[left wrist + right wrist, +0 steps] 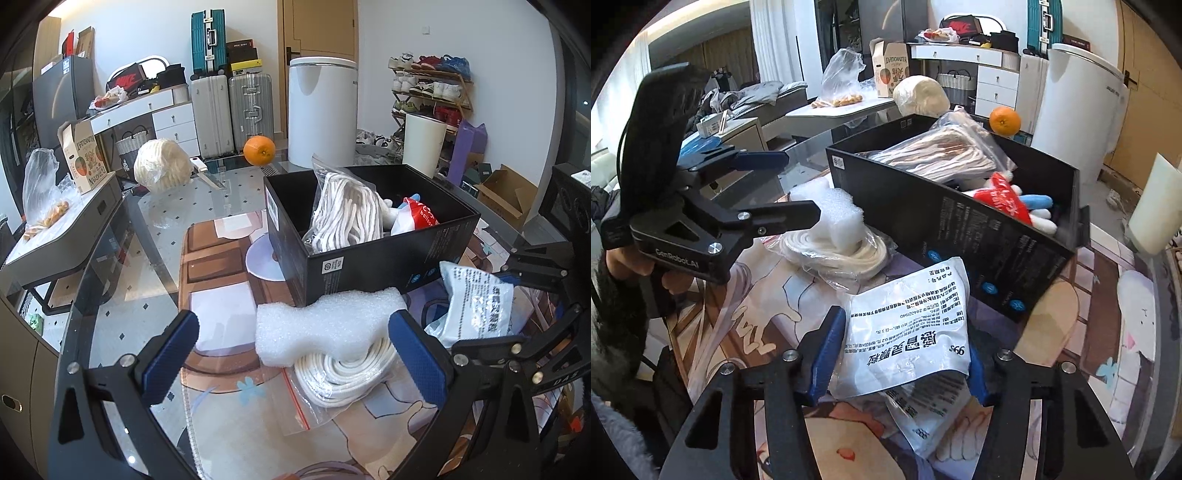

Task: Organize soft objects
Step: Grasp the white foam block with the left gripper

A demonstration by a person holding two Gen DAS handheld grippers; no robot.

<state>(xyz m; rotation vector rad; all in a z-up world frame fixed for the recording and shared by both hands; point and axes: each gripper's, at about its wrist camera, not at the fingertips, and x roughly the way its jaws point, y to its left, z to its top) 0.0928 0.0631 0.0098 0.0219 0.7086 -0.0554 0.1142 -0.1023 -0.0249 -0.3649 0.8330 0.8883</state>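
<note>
A black box [388, 254] stands on the table and holds a bagged white rope bundle [343, 214] and a red and white plush [415, 218]. In front of it lie a white foam block [325, 325] and a bagged coil of white cord [343, 376]. My left gripper [295, 354] is open, its jaws on either side of the foam and cord. It also shows in the right wrist view [790, 184]. My right gripper [905, 358] is open around a white printed pouch [908, 332], which also shows in the left wrist view [476, 302].
An orange [259, 150] and a wrapped white ball of yarn [162, 170] sit at the table's far edge, with a knife [207, 173] between them. A picture mat [221, 280] covers the glass table. A white bin [322, 110] and suitcases [229, 110] stand behind.
</note>
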